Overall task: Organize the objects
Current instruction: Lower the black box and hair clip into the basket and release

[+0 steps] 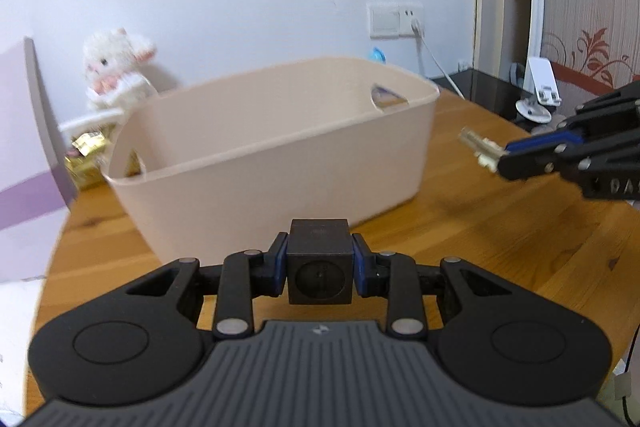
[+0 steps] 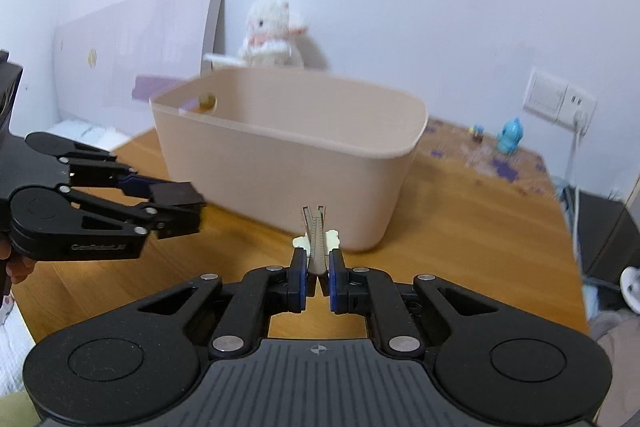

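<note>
A beige plastic bin [image 1: 280, 151] stands on the wooden table; it also shows in the right wrist view [image 2: 288, 155]. My left gripper [image 1: 319, 263] is shut on a dark cube [image 1: 319, 267] and holds it just in front of the bin's near wall. In the right wrist view the left gripper [image 2: 176, 207] with the cube [image 2: 176, 195] is at the left. My right gripper [image 2: 318, 263] is shut on a grey hair clip [image 2: 316, 239] with a cream piece on it, in front of the bin. In the left wrist view it [image 1: 500, 159] enters from the right with the clip [image 1: 478, 145].
A white plush toy [image 1: 116, 67] and gold-wrapped items [image 1: 86, 163] sit behind the bin at the left. A lilac board [image 2: 136, 55] leans on the wall. A blue toy [image 2: 510, 137], a wall socket with cable [image 2: 560, 99] and a white stand [image 1: 540, 83] are at the right.
</note>
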